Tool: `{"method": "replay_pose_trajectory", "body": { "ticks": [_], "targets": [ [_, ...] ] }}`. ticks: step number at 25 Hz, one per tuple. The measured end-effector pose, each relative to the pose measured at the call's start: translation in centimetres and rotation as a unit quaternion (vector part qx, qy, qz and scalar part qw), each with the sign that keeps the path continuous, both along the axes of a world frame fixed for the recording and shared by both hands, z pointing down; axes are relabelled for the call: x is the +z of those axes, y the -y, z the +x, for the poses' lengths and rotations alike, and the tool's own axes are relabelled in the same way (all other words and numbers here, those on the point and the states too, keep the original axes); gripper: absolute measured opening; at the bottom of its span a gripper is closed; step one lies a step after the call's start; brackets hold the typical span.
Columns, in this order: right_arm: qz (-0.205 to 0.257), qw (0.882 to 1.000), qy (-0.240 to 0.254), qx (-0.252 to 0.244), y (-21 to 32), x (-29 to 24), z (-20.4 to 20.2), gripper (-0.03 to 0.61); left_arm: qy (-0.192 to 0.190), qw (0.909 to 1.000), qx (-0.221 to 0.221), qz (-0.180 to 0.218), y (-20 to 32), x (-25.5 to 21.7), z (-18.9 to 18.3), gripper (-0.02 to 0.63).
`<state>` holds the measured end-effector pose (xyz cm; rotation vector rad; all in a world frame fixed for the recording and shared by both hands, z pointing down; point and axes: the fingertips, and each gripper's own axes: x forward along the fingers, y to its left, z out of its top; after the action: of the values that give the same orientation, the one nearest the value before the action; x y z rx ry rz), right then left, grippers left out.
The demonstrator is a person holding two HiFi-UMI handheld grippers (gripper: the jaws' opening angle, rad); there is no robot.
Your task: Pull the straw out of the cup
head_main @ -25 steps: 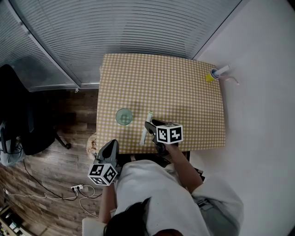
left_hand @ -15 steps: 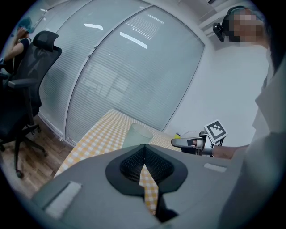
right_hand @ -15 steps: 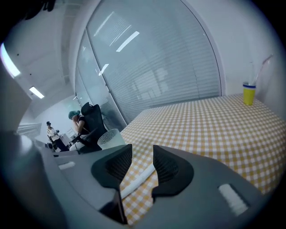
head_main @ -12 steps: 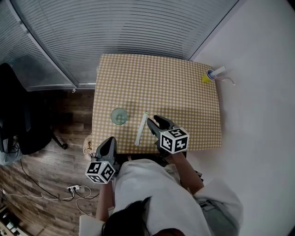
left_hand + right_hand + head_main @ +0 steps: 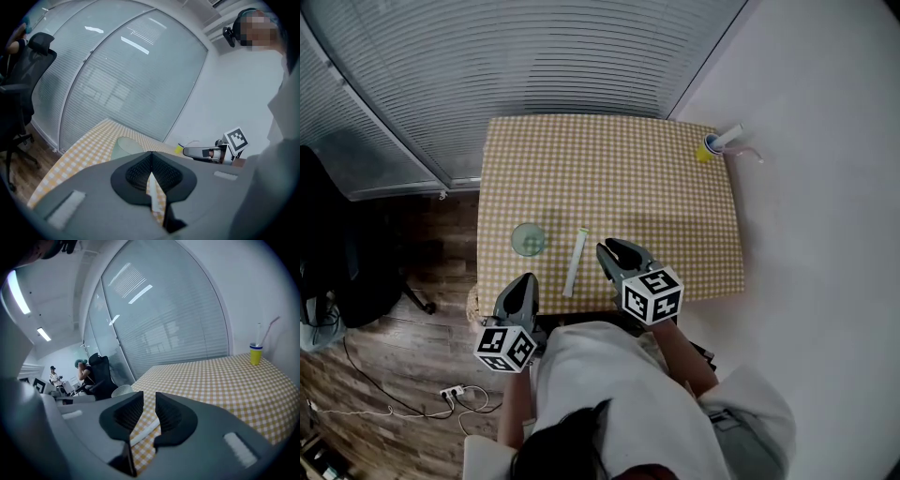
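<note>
I judge the extraction complete: the straw (image 5: 575, 262) lies on the table (image 5: 609, 178) at three o'clock of the cup (image 5: 528, 240), my right tongs (image 5: 609, 251) closing on nothing, my left tongs (image 5: 522, 286) shut and empty.

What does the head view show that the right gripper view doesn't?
Only the head view: the wood floor and a power strip. Only the right gripper view: ceiling lights and people far off. Both: the checked table, the straw lying on it, the clear cup, the yellow cup, and the right claw, closing with nothing between.
</note>
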<state>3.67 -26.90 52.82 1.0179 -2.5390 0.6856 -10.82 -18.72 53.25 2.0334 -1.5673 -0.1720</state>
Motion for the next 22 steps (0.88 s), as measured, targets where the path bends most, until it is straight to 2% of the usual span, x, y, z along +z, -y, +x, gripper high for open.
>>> {"method": "replay_pose_trajectory", "body": {
  "ticks": [6, 13, 15, 18, 19, 22],
  "targets": [
    [0.004, 1.000, 0.017, 0.002, -1.2, -0.3, 0.5, 0.041, 0.005, 0.9999, 0.008, 0.006, 0.4, -0.6, 1.7, 0.014],
    [0.027, 1.000, -0.003, -0.012, -2.0, -0.1, 0.3, 0.008, 0.018, 0.9997, 0.005, 0.016, 1.1, -1.4, 3.2, 0.014],
    [0.029, 0.999, -0.015, -0.014, -2.1, 0.2, 0.4, 0.008, 0.046, 0.9987, 0.012, 0.018, 1.3, -1.5, 3.8, 0.014],
    [0.041, 0.998, -0.036, -0.017, -2.0, 0.5, 0.6, 0.008, 0.119, 0.9919, 0.036, 0.025, 1.4, -1.8, 5.3, 0.014],
    [0.043, 0.998, -0.038, -0.018, -2.0, 0.5, 0.7, 0.008, 0.126, 0.9908, 0.040, 0.027, 1.4, -2.0, 5.7, 0.014],
    [0.046, 0.998, -0.037, -0.024, -2.1, 0.4, 0.8, 0.008, 0.115, 0.9921, 0.037, 0.035, 1.6, -2.5, 6.5, 0.014]
  ]
}}
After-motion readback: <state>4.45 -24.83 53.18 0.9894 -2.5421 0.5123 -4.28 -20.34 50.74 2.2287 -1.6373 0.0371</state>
